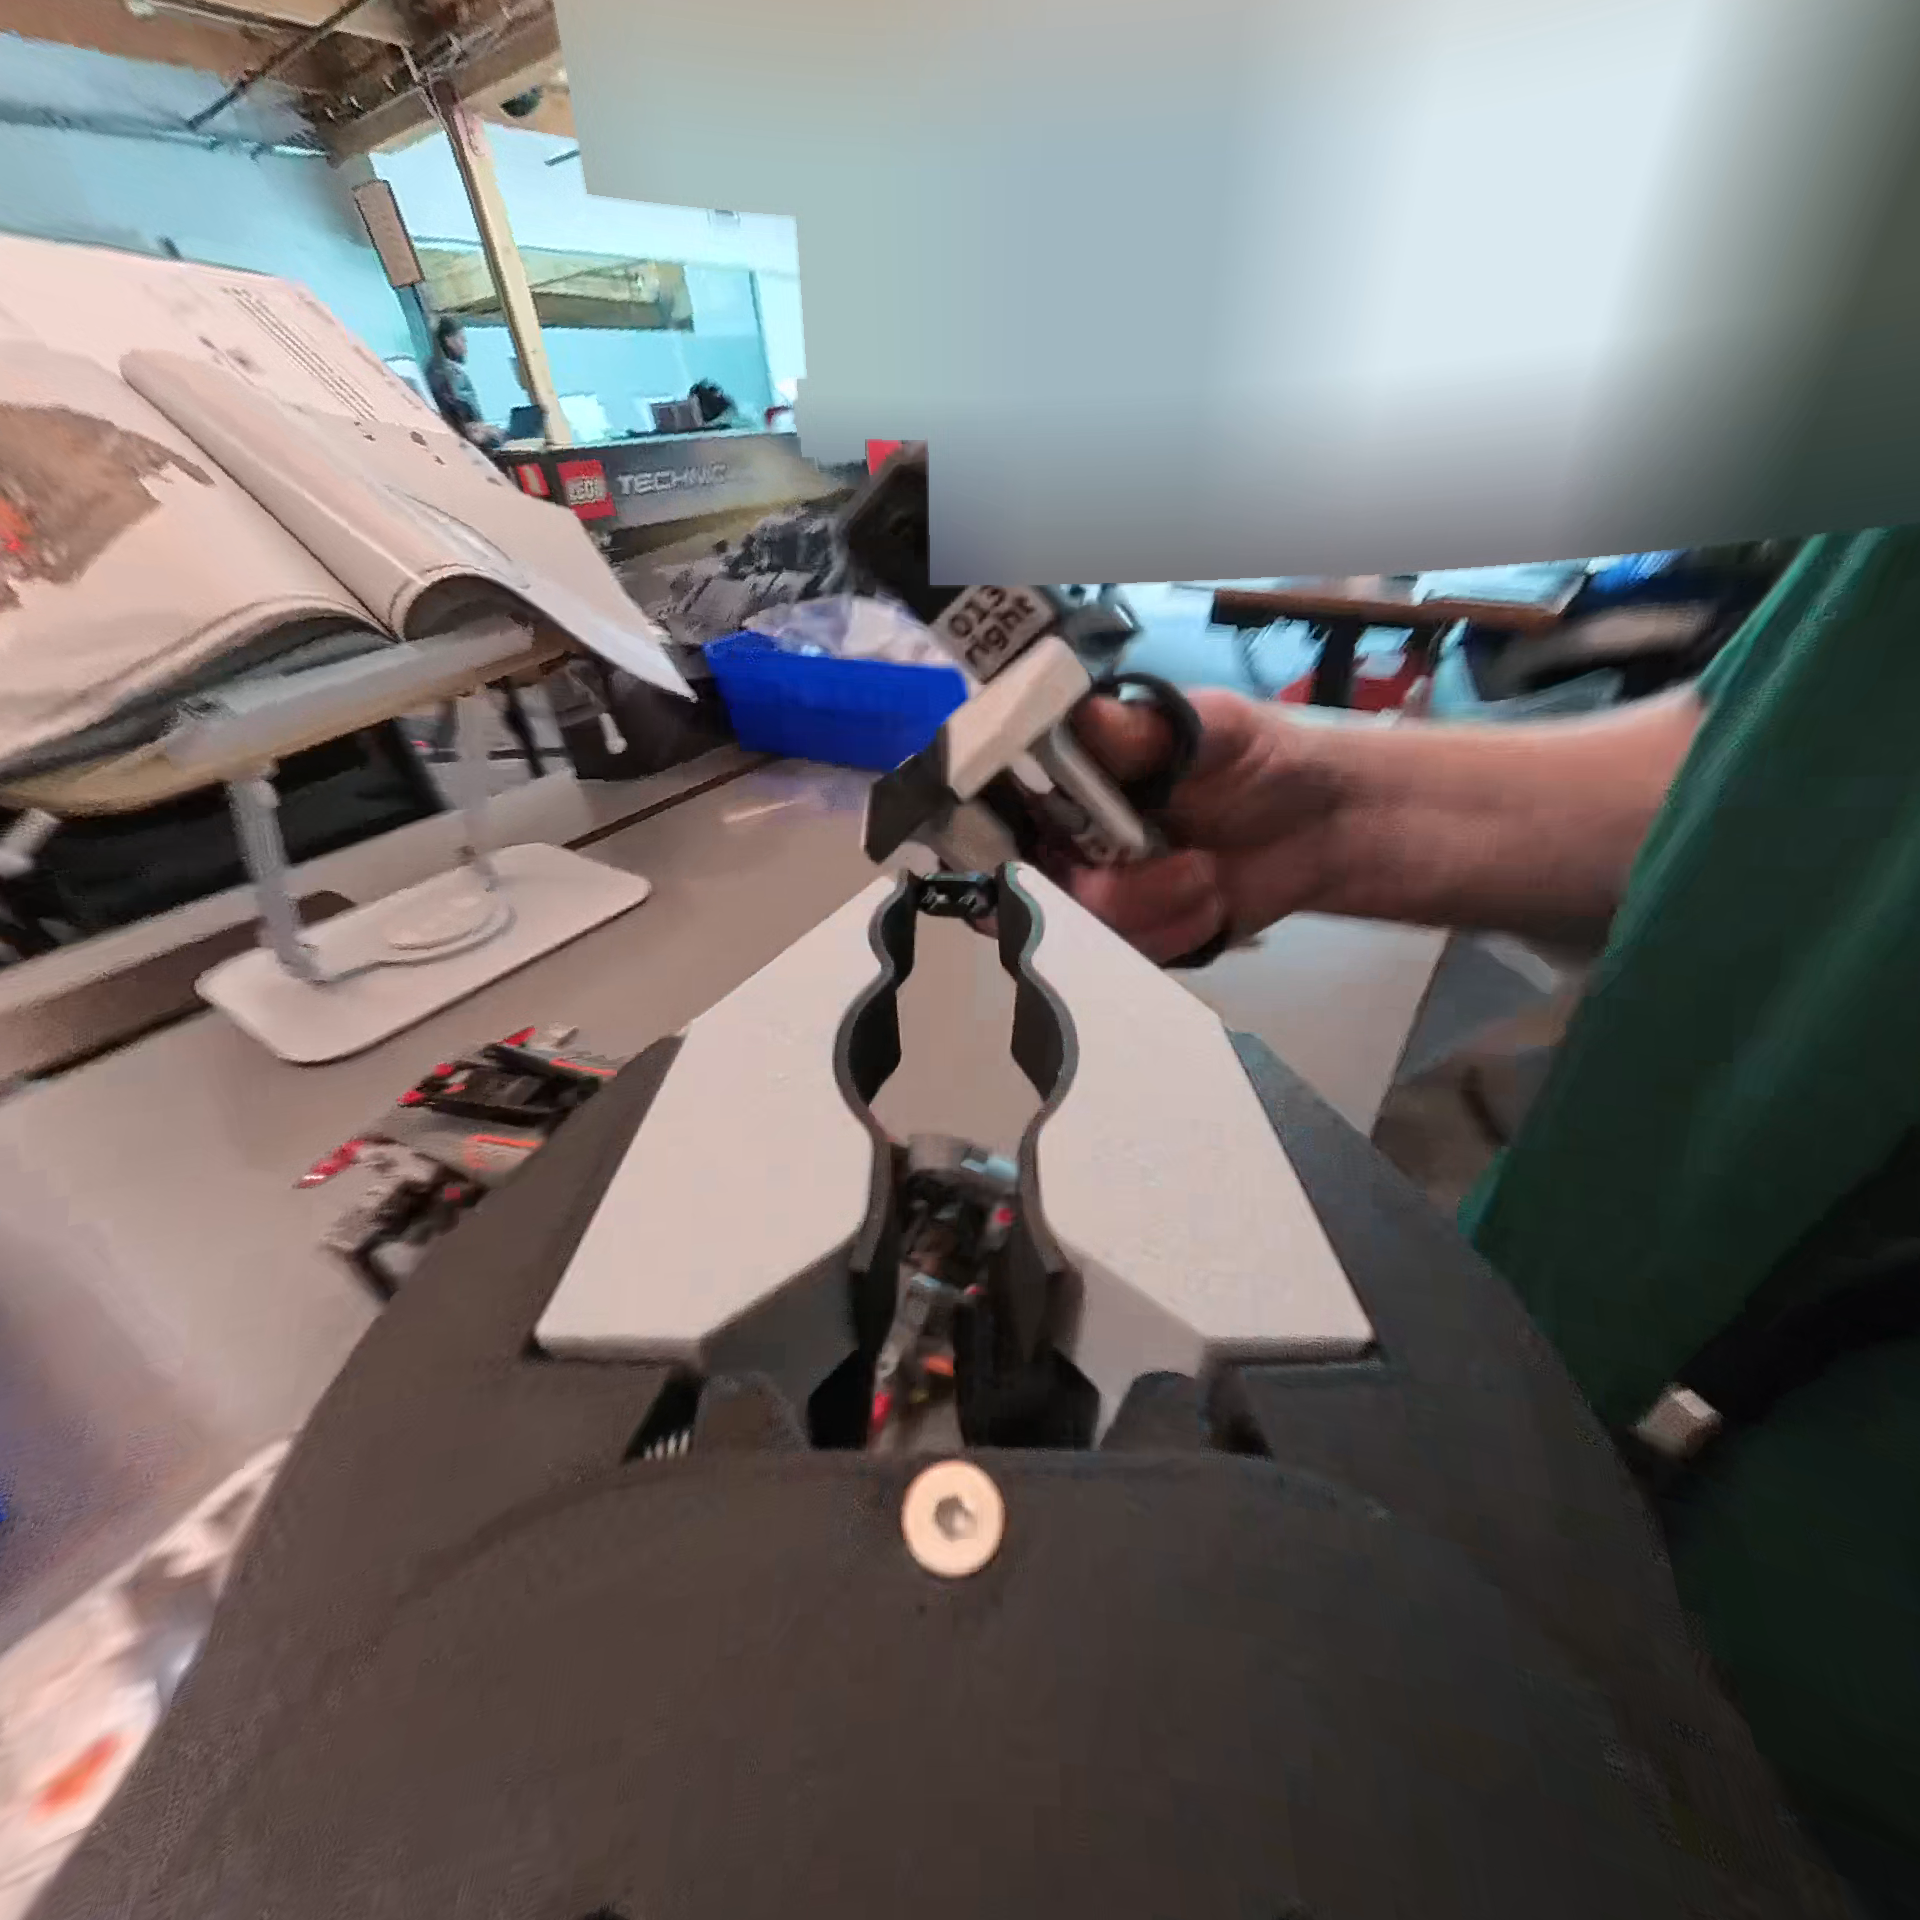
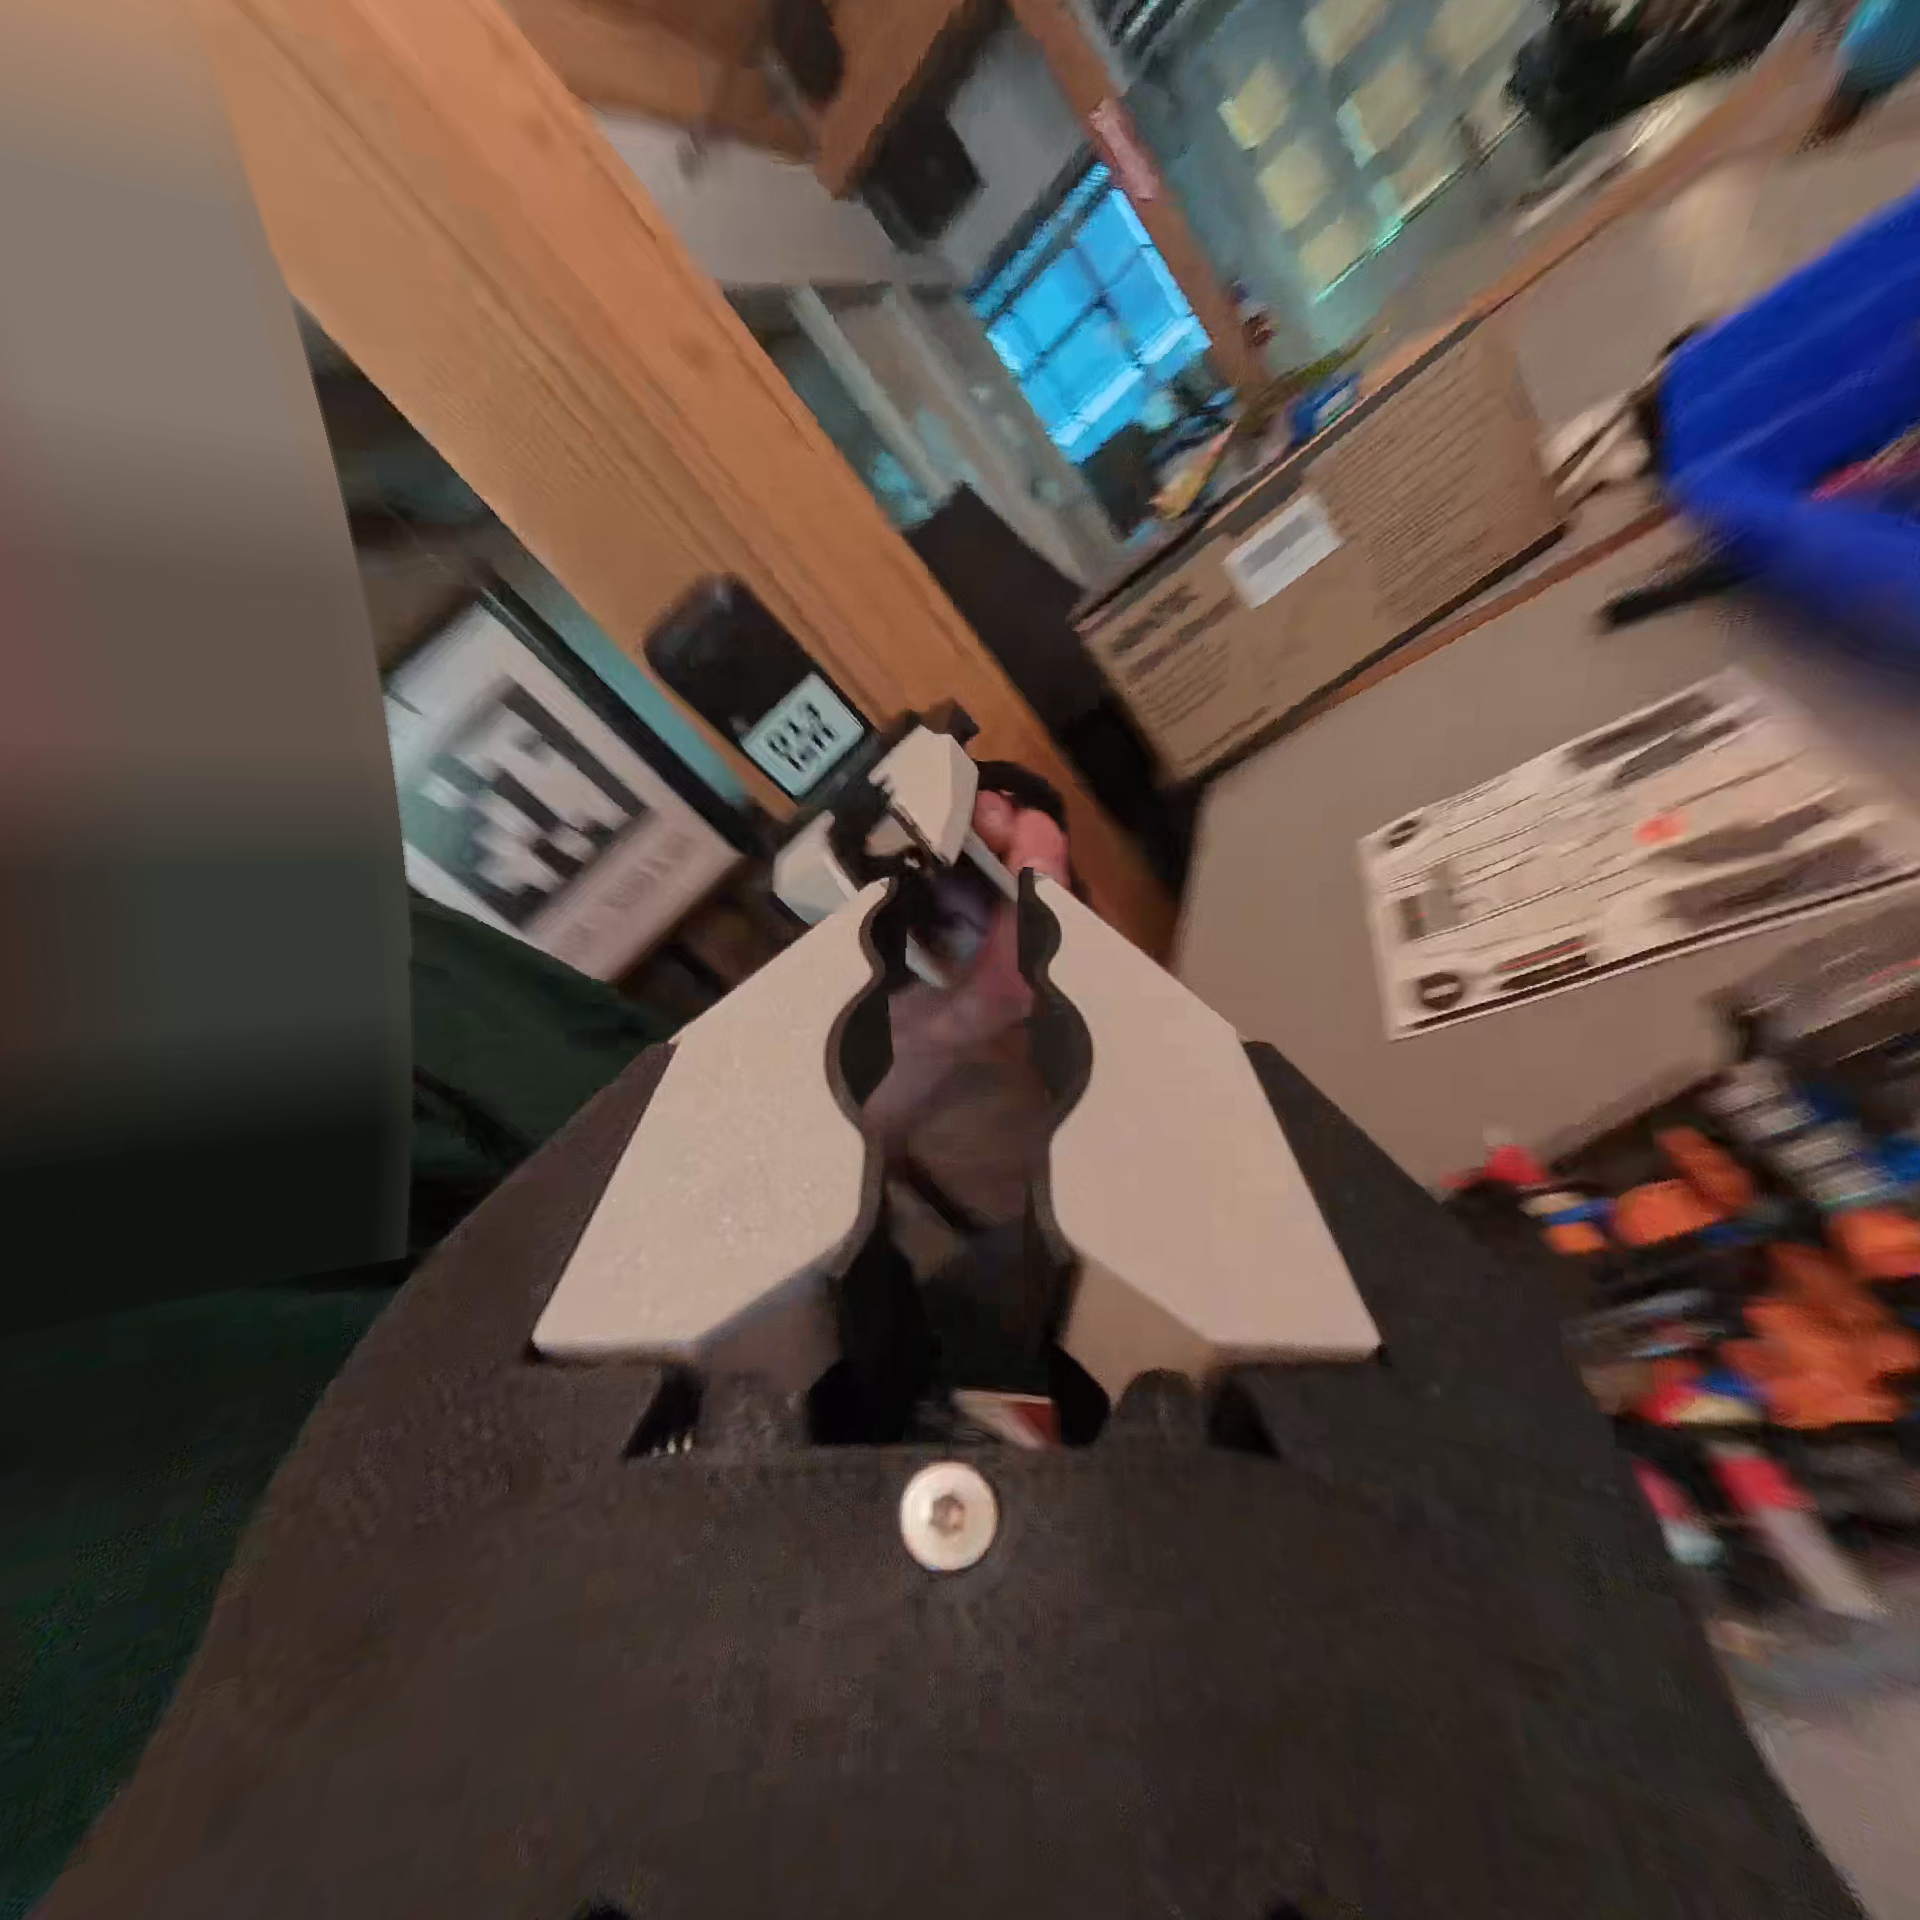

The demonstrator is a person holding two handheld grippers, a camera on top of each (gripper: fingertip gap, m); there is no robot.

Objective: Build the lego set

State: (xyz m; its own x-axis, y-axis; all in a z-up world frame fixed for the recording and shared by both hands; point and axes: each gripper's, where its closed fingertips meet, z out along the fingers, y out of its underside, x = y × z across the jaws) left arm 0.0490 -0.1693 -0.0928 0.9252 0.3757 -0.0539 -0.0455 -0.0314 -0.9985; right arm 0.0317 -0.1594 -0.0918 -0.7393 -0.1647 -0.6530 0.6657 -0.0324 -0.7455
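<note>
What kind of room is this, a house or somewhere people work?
Probably a shared workshop or office, not a house. An instruction book lies open on a stand on a long grey table, a blue bin holds bagged parts, and there are glass walls with people behind them.

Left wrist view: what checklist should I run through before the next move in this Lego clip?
1. Left tongs pinch the small black piece at their tips: ok.
2. Right tongs brought up close to that piece: ok.
3. Right tongs carrying a mating part: cannot tell, the right wrist view is blurred.
4. Piece squarely seated between the tips: cannot tell, too small.
5. Instruction book open on its stand: ok.
6. Loose parts lying on the table: ok.
</note>
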